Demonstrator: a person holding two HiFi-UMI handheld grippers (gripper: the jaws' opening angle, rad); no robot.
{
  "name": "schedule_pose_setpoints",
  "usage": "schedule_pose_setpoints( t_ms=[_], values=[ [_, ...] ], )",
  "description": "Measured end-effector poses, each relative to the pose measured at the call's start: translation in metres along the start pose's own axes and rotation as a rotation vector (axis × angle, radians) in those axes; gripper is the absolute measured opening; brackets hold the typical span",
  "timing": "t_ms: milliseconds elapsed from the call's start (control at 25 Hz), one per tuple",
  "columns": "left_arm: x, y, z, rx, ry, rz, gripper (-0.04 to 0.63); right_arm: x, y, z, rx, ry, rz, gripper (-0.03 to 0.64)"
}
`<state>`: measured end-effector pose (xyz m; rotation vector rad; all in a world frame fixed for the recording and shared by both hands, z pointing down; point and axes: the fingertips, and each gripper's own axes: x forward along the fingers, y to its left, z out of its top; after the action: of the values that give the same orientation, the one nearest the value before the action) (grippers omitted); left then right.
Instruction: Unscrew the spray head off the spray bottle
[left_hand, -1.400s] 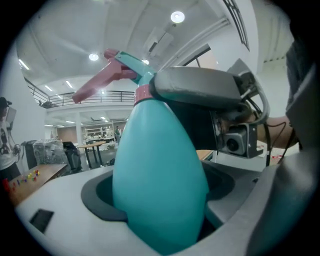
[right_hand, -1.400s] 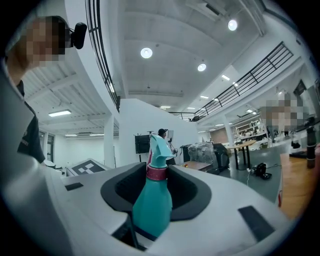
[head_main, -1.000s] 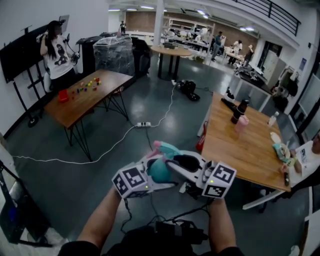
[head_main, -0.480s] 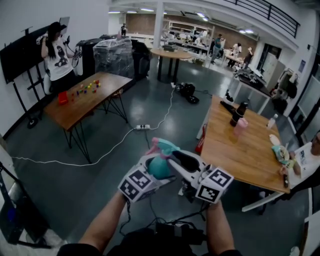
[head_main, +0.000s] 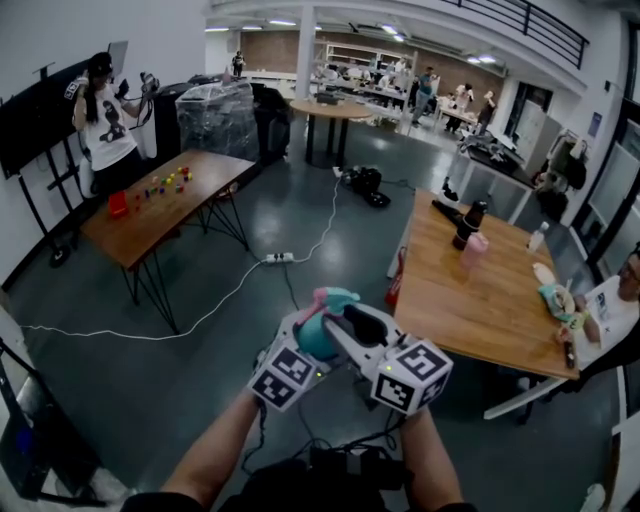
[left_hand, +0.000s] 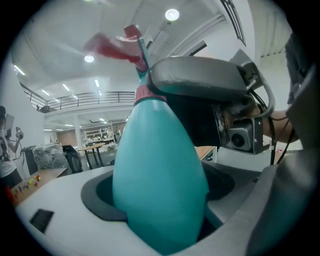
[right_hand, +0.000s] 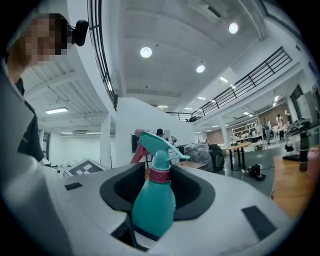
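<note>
In the head view a teal spray bottle (head_main: 316, 340) hangs in the air over the floor, its teal and pink spray head (head_main: 331, 298) on top. My left gripper (head_main: 304, 342) is shut on the bottle's body, which fills its jaws in the left gripper view (left_hand: 160, 200). My right gripper (head_main: 348, 322) reaches in from the right at neck height. Its jaws have just been opening and stand round the bottle (right_hand: 152, 205) with dark gaps on both sides. A pink collar (right_hand: 160, 175) joins the spray head (right_hand: 159, 145) to the bottle. One right finger (left_hand: 200, 75) lies beside the collar (left_hand: 145, 93).
A wooden table (head_main: 480, 300) with bottles stands at the right, with a seated person at its far edge. Another wooden table (head_main: 150, 215) with small coloured blocks is at the left, a person (head_main: 100, 125) behind it. A power strip (head_main: 278, 258) and cable lie on the floor.
Both grippers have turned with the bottle and sunk a little. Their marker cubes have drawn closer together in the head view. The bottle stays in the left gripper.
</note>
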<state>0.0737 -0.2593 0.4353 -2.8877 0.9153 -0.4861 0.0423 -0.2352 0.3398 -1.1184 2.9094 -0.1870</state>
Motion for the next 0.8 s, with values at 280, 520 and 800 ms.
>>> schedule_pose_setpoints(
  t_ms=[280, 520, 800],
  values=[
    [-0.007, -0.024, 0.012, 0.007, -0.053, -0.171, 0.436, -0.009, 0.007, 0.006, -0.023, -0.005, 0.129, 0.143],
    [-0.029, -0.055, 0.027, 0.011, -0.129, -0.411, 0.436, -0.026, 0.030, 0.013, -0.026, -0.029, 0.378, 0.143],
    [-0.032, -0.057, 0.034, -0.028, -0.177, -0.409, 0.436, -0.032, 0.031, 0.018, -0.054, -0.033, 0.383, 0.154]
  ],
)
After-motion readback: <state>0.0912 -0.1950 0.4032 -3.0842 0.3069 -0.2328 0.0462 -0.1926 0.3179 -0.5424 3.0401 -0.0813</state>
